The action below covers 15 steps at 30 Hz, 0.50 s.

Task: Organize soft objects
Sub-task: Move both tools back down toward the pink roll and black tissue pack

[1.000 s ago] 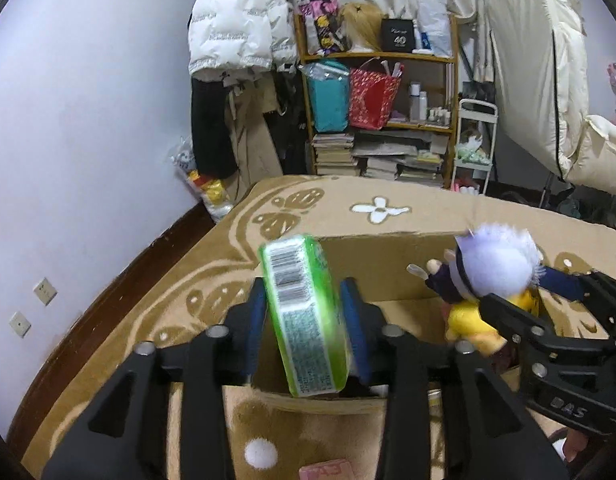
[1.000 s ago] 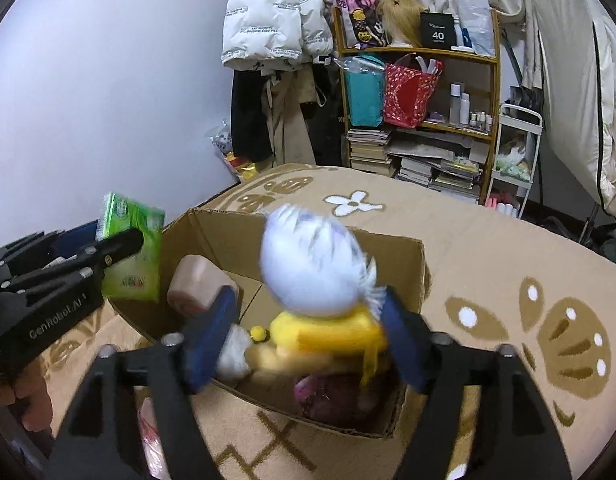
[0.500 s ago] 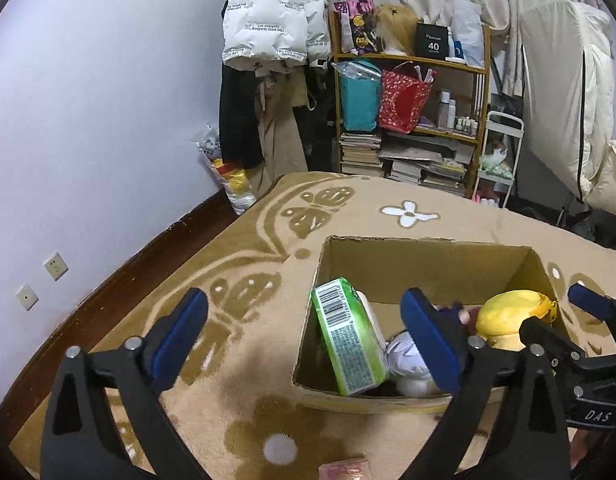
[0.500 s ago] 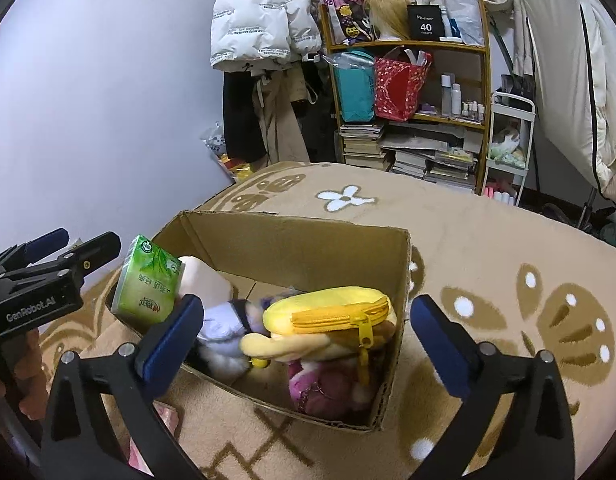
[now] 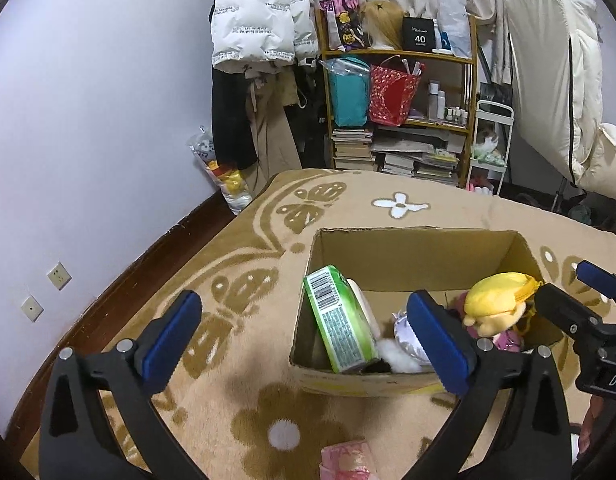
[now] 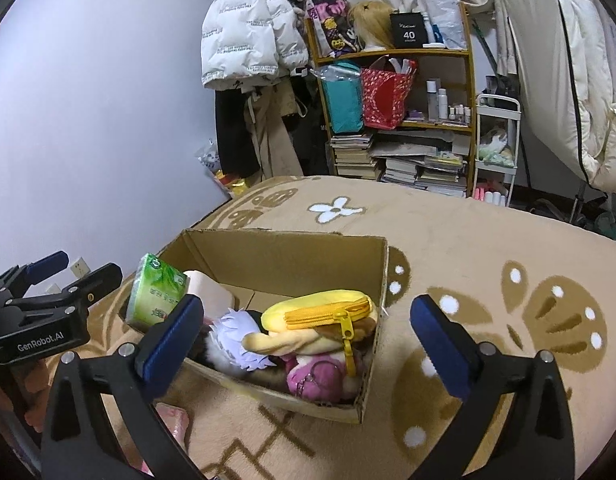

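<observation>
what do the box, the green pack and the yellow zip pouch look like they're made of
Box: matte brown corrugated cardboard, going by its raw cut edges. Green pack: probably tissues in glossy plastic film; the wrapper shines and carries a printed barcode. Yellow pouch: soft plush fabric, fuzzy surface, yellow zipper.

Soft, even indoor light with a cool bluish cast, faint shadows, sharp focus, strong fisheye bending and black vignetted corners in both views.
</observation>
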Tool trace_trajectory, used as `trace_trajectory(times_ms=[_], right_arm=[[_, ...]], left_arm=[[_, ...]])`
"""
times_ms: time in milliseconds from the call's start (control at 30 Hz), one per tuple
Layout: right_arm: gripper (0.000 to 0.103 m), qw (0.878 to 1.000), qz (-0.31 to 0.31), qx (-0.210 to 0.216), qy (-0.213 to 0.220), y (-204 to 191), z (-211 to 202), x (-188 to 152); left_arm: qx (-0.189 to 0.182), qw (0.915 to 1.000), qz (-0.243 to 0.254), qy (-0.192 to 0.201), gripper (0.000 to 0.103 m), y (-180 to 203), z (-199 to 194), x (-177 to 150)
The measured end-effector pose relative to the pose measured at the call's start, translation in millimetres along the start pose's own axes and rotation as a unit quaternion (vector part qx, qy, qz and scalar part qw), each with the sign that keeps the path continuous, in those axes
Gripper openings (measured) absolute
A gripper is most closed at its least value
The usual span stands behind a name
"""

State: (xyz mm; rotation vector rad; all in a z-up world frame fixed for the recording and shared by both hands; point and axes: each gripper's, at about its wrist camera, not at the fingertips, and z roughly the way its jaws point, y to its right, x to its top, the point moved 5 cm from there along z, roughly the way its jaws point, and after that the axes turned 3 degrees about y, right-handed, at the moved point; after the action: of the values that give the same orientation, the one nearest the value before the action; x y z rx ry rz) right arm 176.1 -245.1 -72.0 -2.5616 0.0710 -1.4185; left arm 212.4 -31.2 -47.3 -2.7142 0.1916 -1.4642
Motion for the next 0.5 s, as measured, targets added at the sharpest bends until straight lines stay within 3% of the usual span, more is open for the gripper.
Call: trace_trajectory(times_ms=[500], right_arm=[[0.103, 1.000, 0.013, 0.000, -0.007, -13, -55, -11]], left_arm=[[-0.009, 0.9996, 0.011, -0.023, 0.102, -3, -45, -6]])
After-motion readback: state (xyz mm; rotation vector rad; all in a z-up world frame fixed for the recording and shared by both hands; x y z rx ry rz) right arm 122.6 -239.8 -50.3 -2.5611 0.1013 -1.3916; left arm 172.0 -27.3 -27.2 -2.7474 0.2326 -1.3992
